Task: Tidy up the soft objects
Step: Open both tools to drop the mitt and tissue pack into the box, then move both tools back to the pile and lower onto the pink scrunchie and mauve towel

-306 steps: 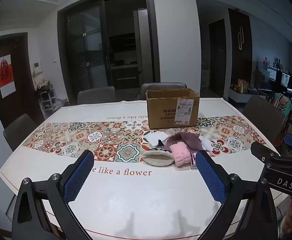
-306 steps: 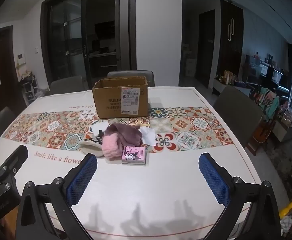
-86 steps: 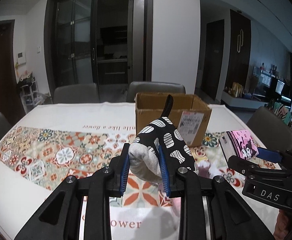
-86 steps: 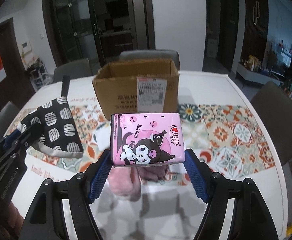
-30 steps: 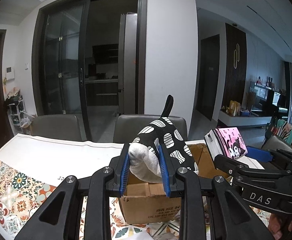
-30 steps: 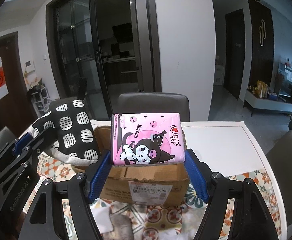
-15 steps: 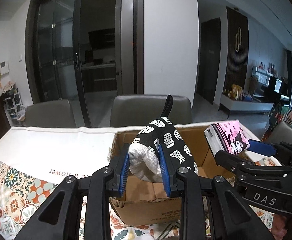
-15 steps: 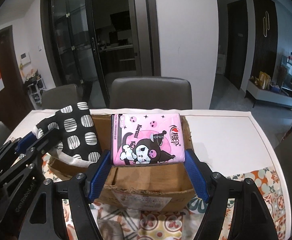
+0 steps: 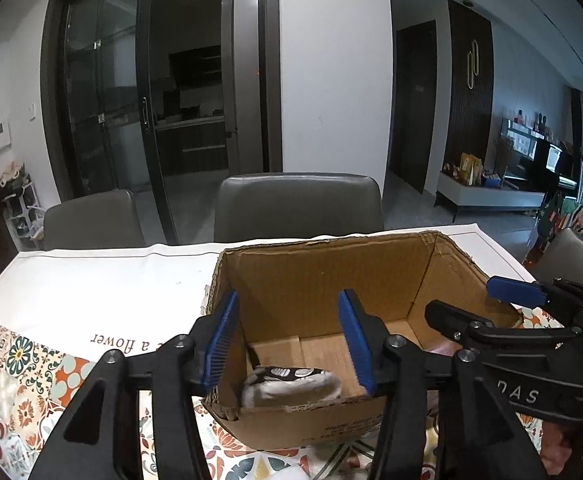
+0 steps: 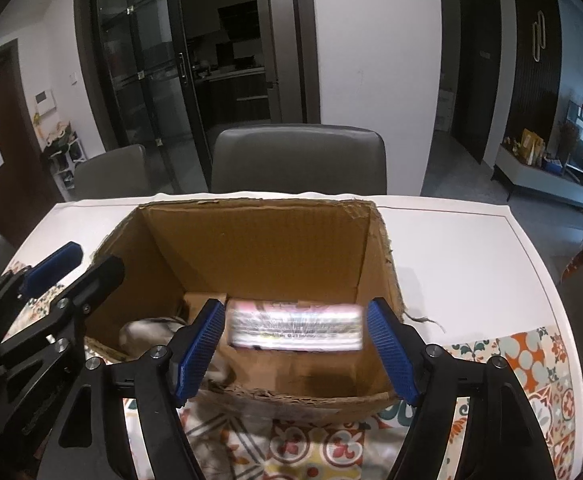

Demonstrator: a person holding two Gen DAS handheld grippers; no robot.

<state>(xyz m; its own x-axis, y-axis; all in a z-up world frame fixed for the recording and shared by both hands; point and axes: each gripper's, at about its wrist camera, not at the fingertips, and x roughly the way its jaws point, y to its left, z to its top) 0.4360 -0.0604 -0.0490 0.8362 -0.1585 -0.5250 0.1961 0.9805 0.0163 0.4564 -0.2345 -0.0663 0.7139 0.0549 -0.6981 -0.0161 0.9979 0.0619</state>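
An open cardboard box (image 9: 331,276) stands on the table; it also shows in the right wrist view (image 10: 251,236). My left gripper (image 9: 291,340) is open above the box's near left part. The black-and-white spotted mitt (image 9: 291,384) lies on the box floor below it and shows in the right wrist view (image 10: 147,330). My right gripper (image 10: 297,348) is open over the box's right part. The pink tissue pack (image 10: 295,326), blurred, is between its fingers inside the box, free of the pads. The right gripper also shows in the left wrist view (image 9: 487,300).
The table (image 10: 463,264) has a white cloth with a patterned tile runner (image 9: 15,380). Grey chairs (image 9: 297,208) stand behind the table. A bit of pinkish soft item (image 9: 563,448) lies at the lower right of the left wrist view.
Both grippers have opened over the box. The mitt has dropped to the box floor and the pink pack has left the right gripper's pads and is falling in.
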